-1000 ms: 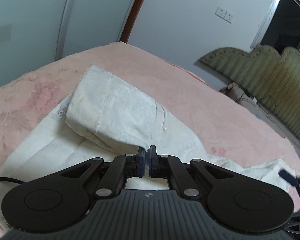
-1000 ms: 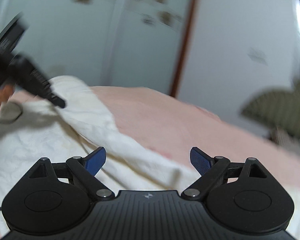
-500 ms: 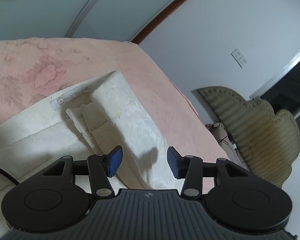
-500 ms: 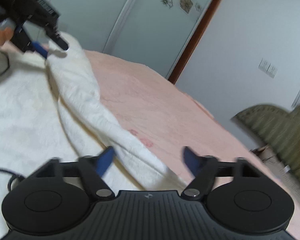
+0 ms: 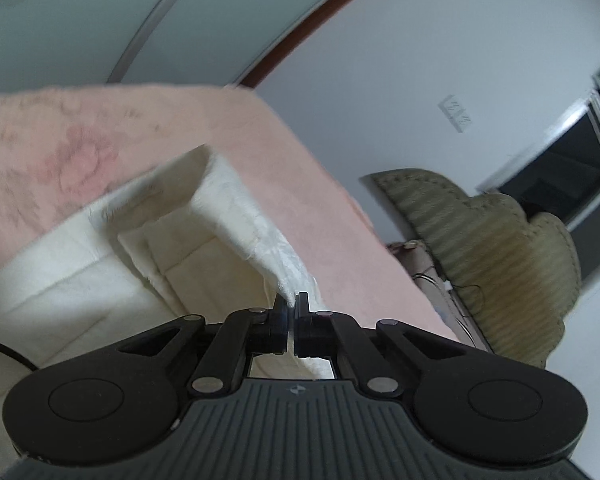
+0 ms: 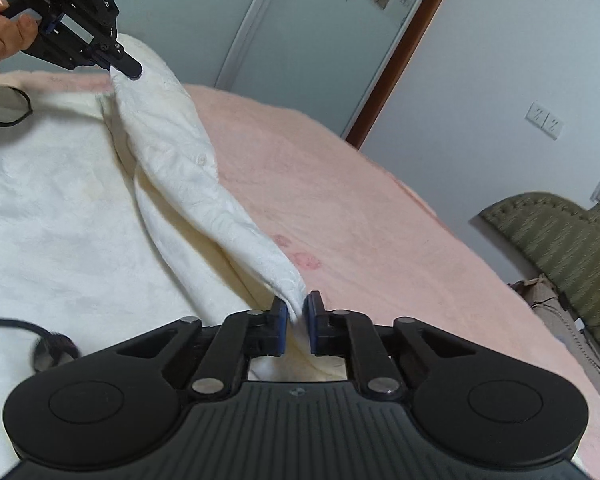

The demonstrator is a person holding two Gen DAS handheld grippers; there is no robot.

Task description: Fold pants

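Observation:
The white pants (image 6: 60, 208) lie spread on a pink bedspread (image 6: 340, 200). Their right-hand edge is lifted into a long ridge (image 6: 180, 168). My right gripper (image 6: 296, 318) is shut on the near end of that ridge. My left gripper (image 6: 126, 70), held by a hand, is shut on the far end of the same ridge. In the left wrist view the left gripper (image 5: 291, 312) pinches the white pants (image 5: 236, 216), and folded layers with seams lie below to the left.
The pink bedspread (image 5: 60, 140) extends past the pants to the bed's right edge. An olive padded headboard (image 6: 560, 248) and a cardboard box (image 6: 548, 300) stand right of the bed. A black cable (image 6: 8, 324) lies on the pants at left. Wardrobe doors (image 6: 300, 40) stand behind.
Both grippers were open half a second ago and have closed on the pants' right edge. The edge is now lifted between them into a ridge.

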